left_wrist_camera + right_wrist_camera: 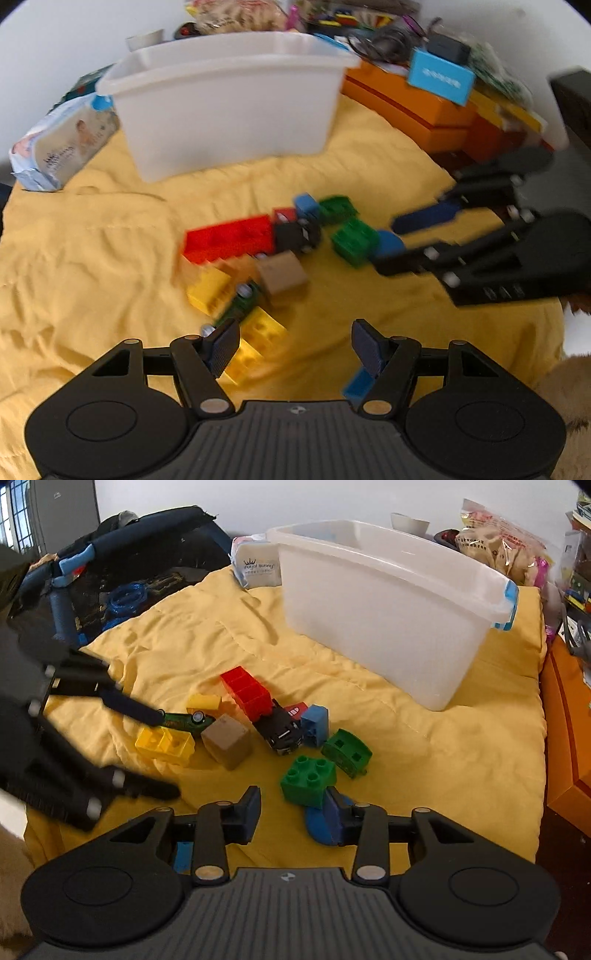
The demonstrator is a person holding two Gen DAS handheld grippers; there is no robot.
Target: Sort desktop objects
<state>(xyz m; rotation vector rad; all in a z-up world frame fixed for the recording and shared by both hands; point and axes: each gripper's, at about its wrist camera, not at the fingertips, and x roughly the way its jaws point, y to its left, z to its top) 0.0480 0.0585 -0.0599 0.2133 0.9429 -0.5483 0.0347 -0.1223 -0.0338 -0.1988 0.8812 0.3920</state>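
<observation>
I have both grippers angled down over the toy pile on the yellow quilt (424, 746), with the translucent plastic bin (388, 627) standing empty-looking behind it. My left gripper (293, 345) has its jaws spread wide with nothing between them; the yellow brick (258, 332) and the green toy car (242, 301) lie just ahead of its left finger, the car's long axis running diagonally away toward the wooden cube (282, 277). My right gripper (293, 818) stands partly open and empty; the green four-stud brick (308, 779) sits just ahead between its fingers, touching the blue disc (317, 825) by the right finger. Judging by this, the right is nearer the green brick and the left nearer the yellow one, each needing a short forward reach before closing.
</observation>
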